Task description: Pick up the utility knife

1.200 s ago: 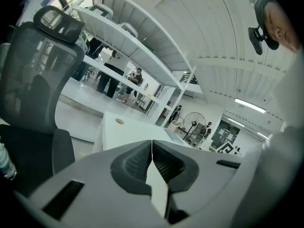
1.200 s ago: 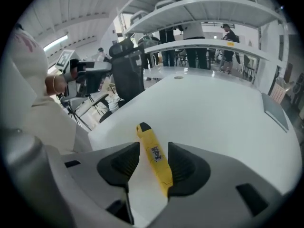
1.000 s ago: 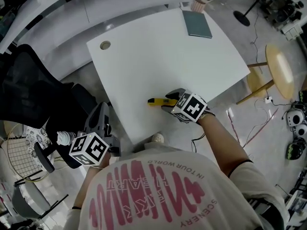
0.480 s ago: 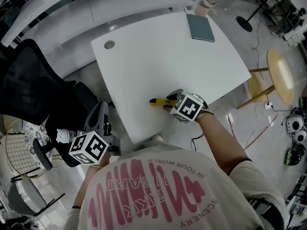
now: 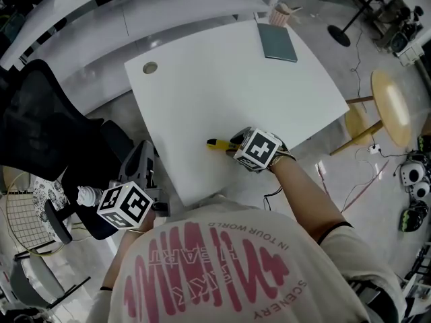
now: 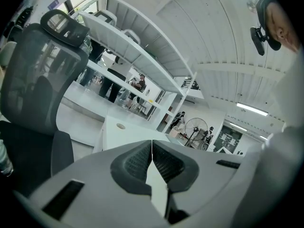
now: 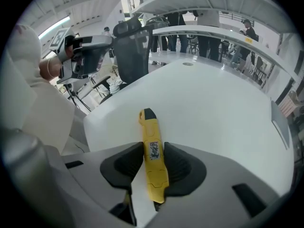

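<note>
The yellow utility knife (image 7: 149,127) with a black tip lies on the white table (image 5: 222,79) near its front edge; in the head view only its tip end (image 5: 217,143) shows. My right gripper (image 7: 153,158) points steeply down over it, also seen in the head view (image 5: 234,143). Its jaws are closing, the knife is between them, and both dark pads (image 7: 183,165) touch its sides. My left gripper (image 6: 152,151) is shut with nothing in it. It hangs off the table's left side (image 5: 143,159), near the chair.
A teal notebook (image 5: 277,42) and a cup (image 5: 281,12) sit at the table's far corner, and a cable hole (image 5: 149,67) is at far left. A black office chair (image 5: 40,133) stands left of the table, a wooden stool (image 5: 390,106) to the right.
The right gripper has stayed over the knife and tipped slightly. The left gripper has kept its place beside the chair.
</note>
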Tool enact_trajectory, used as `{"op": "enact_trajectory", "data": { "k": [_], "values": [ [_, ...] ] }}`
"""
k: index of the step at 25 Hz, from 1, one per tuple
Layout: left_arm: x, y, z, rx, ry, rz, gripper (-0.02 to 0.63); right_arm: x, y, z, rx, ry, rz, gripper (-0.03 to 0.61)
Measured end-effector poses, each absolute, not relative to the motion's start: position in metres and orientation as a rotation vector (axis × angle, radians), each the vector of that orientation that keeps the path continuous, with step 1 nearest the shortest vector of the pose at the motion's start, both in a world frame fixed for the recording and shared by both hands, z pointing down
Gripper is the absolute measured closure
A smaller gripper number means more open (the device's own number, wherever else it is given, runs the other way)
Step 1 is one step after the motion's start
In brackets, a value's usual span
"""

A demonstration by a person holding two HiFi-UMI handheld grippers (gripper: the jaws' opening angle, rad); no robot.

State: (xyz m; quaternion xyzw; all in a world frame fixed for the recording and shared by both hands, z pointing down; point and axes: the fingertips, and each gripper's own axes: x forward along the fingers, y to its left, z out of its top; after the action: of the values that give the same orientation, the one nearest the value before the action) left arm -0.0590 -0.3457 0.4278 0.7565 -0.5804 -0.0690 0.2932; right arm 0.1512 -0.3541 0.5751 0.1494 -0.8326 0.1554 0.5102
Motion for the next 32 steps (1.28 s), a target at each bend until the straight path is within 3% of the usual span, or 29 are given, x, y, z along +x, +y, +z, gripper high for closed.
{"op": "enact_trajectory", "data": {
  "k": [32],
  "values": [
    [-0.073,-0.337,0.420,2.004,-1.564,-0.193,0.589,0.152,-0.358,0.570,0.535,-1.929,0.447,0.448]
  ]
}}
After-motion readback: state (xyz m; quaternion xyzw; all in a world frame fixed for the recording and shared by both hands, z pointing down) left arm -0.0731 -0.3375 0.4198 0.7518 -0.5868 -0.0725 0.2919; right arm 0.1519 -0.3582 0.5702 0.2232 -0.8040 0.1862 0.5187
